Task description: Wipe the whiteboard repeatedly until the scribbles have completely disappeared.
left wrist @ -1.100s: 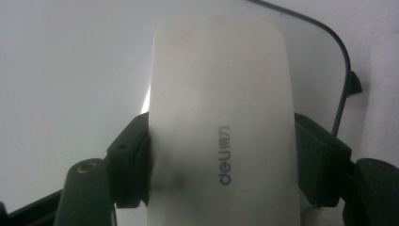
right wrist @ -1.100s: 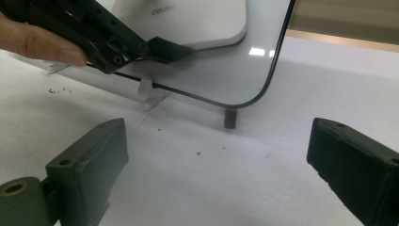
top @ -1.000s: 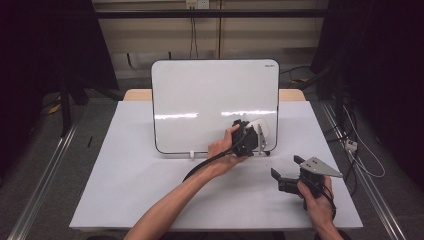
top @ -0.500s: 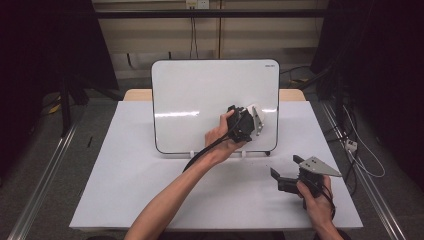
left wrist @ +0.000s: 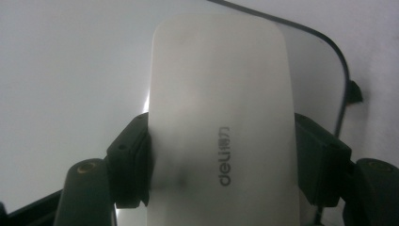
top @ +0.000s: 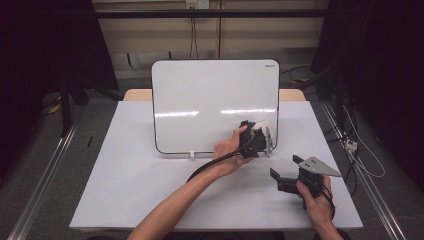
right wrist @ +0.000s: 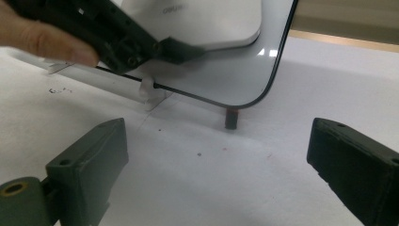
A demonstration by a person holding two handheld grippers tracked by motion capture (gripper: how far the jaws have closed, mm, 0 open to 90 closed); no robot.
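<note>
A white-faced whiteboard [top: 200, 100] stands tilted back on the white table [top: 125, 190]. My left gripper [top: 255, 137] is at the board's lower right corner, shut on a white eraser [top: 262, 126]. In the left gripper view the eraser [left wrist: 221, 117], printed "deli", sits clamped between both black jaws and lies against the whiteboard [left wrist: 70, 70]. My right gripper [top: 284, 166] rests low on the table to the right of the board, open, with nothing between its fingers. In the right gripper view it [right wrist: 216, 165] faces the board's corner [right wrist: 226, 75], the eraser [right wrist: 207, 23] and the left gripper [right wrist: 127, 37].
The board stands on a small dark foot [right wrist: 230, 118] and a white clip [right wrist: 149, 92] at its bottom edge. A black cable [top: 210, 165] trails from the left gripper across the table. Dark curtains and floor rails flank the table.
The left gripper, still holding the eraser, slid up the board's face, then came back down and a little right toward the lower right corner. The right gripper stayed put.
</note>
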